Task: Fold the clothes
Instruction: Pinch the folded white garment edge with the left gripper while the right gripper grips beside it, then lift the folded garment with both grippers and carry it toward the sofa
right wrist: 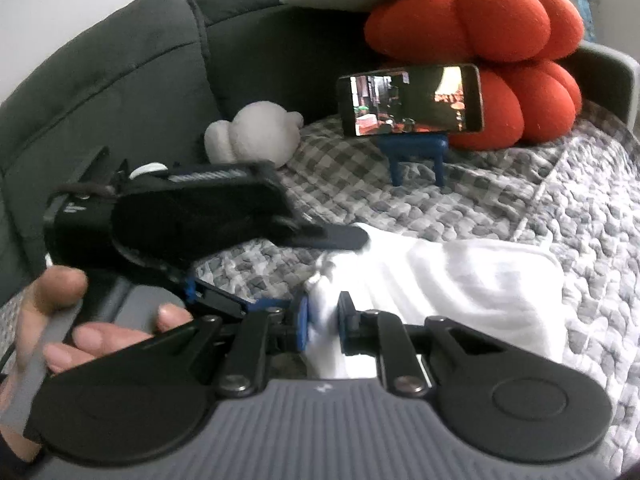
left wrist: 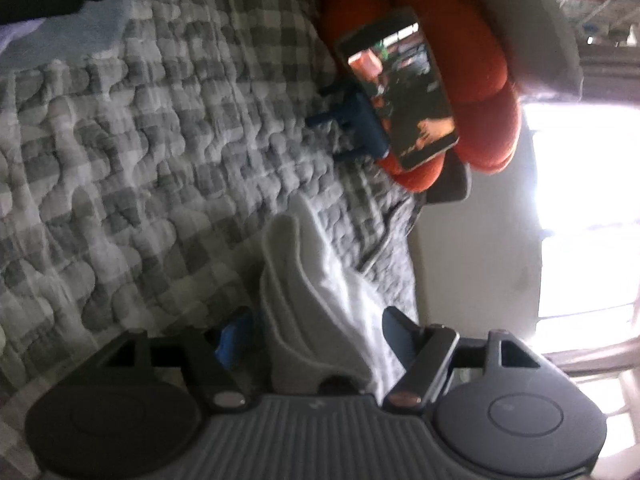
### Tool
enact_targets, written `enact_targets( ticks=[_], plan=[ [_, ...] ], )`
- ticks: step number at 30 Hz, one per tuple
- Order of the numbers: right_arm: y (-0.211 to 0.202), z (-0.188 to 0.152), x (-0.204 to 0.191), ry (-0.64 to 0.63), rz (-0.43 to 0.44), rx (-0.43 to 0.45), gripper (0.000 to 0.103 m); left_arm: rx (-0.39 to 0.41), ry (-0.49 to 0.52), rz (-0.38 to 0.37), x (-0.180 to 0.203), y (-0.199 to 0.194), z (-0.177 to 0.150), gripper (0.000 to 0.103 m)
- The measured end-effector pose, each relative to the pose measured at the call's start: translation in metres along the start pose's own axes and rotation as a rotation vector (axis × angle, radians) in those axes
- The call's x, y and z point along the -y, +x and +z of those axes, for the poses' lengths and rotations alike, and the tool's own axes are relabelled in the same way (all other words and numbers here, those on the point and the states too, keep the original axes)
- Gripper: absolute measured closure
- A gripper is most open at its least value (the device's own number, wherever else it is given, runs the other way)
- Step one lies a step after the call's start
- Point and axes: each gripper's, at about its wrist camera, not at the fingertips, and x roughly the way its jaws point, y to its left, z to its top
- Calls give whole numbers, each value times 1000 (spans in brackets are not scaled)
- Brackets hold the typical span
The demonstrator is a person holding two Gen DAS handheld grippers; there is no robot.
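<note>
Left wrist view: camera rolled sideways. left gripper (left wrist: 316, 340) has its fingers spread fairly wide, with a bunch of the white garment (left wrist: 320, 292) sitting between them; whether the pads actually press the cloth, cannot tell, frame is blurry. Cloth shows stacked layers/ridges here, so at least one fold is in it. It lies on the checked quilt (left wrist: 140, 152) of a bed. Further off: phone (left wrist: 398, 88) on a small blue stand (left wrist: 352, 120), orange cushion (left wrist: 480, 80) behind it.

Right wrist view: right gripper (right wrist: 323, 326) pressed nearly together, pinching an edge of the white garment (right wrist: 460, 280). Garment spreads rightward over the quilt as a rough rectangle with a rounded far corner, creased near the pinch. The left gripper (right wrist: 352, 238) enters from the left, fingertip at the garment's near-left edge; a hand (right wrist: 80, 320) is holding its handle. Grey plush toy (right wrist: 252, 136) by the dark sofa back (right wrist: 100, 60), phone and stand beyond.

Progress, judged: the garment is partly compacted, layered but not a tidy flat packet. Both grippers are on the same end of it, which fits a fold mid-way. How many folds remain, and whether other clothes are waiting, cannot tell; none in view.
</note>
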Motion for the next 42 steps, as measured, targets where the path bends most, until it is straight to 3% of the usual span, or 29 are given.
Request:
enact_targets(
  ticks=[4,7,9,11,15,18,20,22,25,27,29,30,35,37,40,42],
  plan=[
    [-1,-1,-2,-21,-8,2,87,24,44,23,10,8,1,33],
    [-2,-1,-2,-28,-5,9,86,57,144,86,24,11,-2,55],
    [-3,-1,-2,-30,-1,14,86,77,221,149,33,13,-5,79],
    [-1,-2,-1,-31,9,8,85,102,281,186,38,11,-9,84],
    [-2,-4,-2,-49,43,-10,77,121,367,243,45,11,-12,85],
    [-14,-4,2,-73,89,-18,68,121,366,263,47,12,-11,85],
    [-27,-3,15,-60,103,-16,54,121,364,275,48,13,-10,84],
    [-40,-1,38,-2,71,9,48,121,361,287,49,14,-9,84],
    [-47,-3,67,122,13,15,48,124,363,309,53,15,-10,84],
    [-49,-5,87,210,-26,16,56,135,372,321,55,17,-14,84],
    [-52,-6,106,297,-65,16,73,149,378,320,55,17,-17,84],
    [-51,-7,110,317,-69,8,75,157,387,315,54,17,-18,84],
    [-31,-13,101,267,-92,-102,75,157,446,326,51,17,-21,82],
    [-28,-14,111,319,-106,-112,75,155,451,308,49,14,-19,83],
    [-36,-14,132,441,-61,-66,65,149,450,295,45,12,-18,83],
    [-35,-17,141,498,-27,-70,64,146,447,285,43,11,-17,83]
  ],
)
